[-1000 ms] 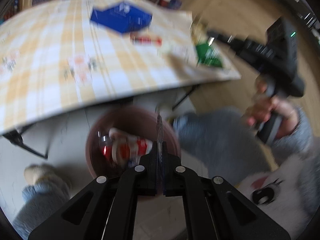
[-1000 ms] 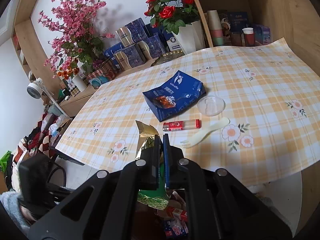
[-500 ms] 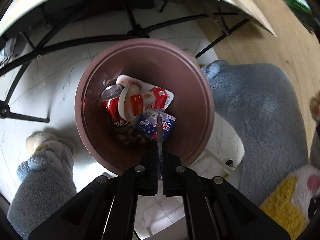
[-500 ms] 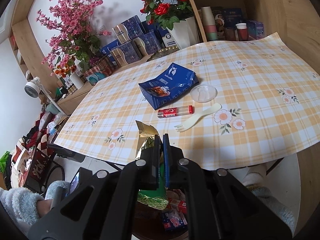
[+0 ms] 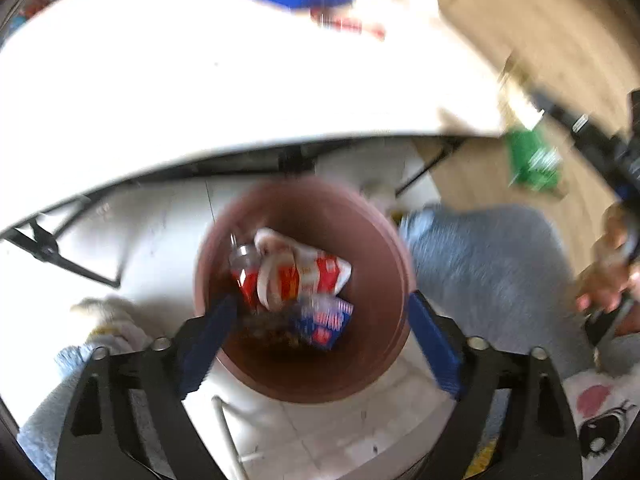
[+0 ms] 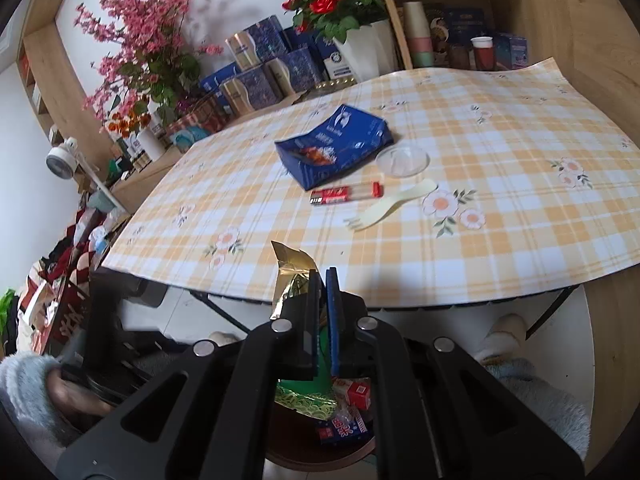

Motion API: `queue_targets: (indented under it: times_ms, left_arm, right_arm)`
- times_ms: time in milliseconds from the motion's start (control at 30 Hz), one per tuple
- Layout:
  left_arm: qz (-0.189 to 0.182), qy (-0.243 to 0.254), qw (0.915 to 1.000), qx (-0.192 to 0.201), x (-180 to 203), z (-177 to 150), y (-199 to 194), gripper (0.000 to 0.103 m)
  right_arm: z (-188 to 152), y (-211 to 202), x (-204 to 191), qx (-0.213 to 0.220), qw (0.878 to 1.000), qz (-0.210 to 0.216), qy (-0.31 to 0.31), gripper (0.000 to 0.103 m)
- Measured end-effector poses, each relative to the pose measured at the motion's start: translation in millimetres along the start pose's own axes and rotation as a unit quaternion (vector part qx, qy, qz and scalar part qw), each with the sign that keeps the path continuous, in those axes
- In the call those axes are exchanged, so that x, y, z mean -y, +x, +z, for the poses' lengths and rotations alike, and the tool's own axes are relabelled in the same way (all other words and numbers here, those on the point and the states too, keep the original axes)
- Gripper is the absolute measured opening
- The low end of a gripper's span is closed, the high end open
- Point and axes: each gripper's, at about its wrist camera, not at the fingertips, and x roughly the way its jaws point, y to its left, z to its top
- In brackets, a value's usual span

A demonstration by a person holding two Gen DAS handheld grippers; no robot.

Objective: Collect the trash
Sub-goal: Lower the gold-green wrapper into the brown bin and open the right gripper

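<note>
My left gripper (image 5: 320, 304) hangs over the brown bin (image 5: 304, 380); its jaws are opening and stand wide with nothing between them. Red-and-white packaging (image 5: 304, 276) and a blue-and-white packet (image 5: 324, 320) lie in the bin. My right gripper (image 6: 323, 276) is shut on a green and gold wrapper (image 6: 294, 280), held off the table's near edge above the bin (image 6: 304, 452). The left wrist view shows that wrapper (image 5: 532, 160), blurred, at the right. A blue pouch (image 6: 336, 144), a red tube (image 6: 346, 193), a clear lid (image 6: 402, 159) and a cream spork (image 6: 392, 206) lie on the checked table (image 6: 520, 220).
Flower pots, boxes and cups crowd the shelf behind the table. Black folding table legs (image 5: 48, 252) stand near the bin. A person's grey fleece leg (image 5: 480, 256) and slippered feet flank the bin on the white floor.
My left gripper was shut on a thin piece over the bin; its jaws now stand wide and the piece is gone from between them. The right gripper kept its wrapper and pulled back slightly.
</note>
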Motion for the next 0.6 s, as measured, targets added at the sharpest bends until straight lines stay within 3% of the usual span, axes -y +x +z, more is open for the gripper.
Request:
queue_targets:
  times_ms: [133,400,500,600]
  left_arm:
    - [0.026,0.004,0.9968,0.075,-2,1,-36,0.097]
    - [0.074,0.011,0.9775,0.197,-9,-6,-69,0.097]
    - [0.084,0.005,0.9697,0.229,-11,-13,-72,0.097]
    - [0.095,0.003,0.9668,0.237,-15,-20,-71,0.097]
  right_arm:
    - [-10,11,-12,-0.02,0.999,-0.002,-0.027,0.008]
    - [-35,45,-45,-0.073,0.993,0.008,-0.091,0.008]
    - [-43,56,-54,-0.089,0.991,0.014,-0.102,0.008]
    - [-51,69,-57,-0.106,0.988,0.012,-0.11,0.008]
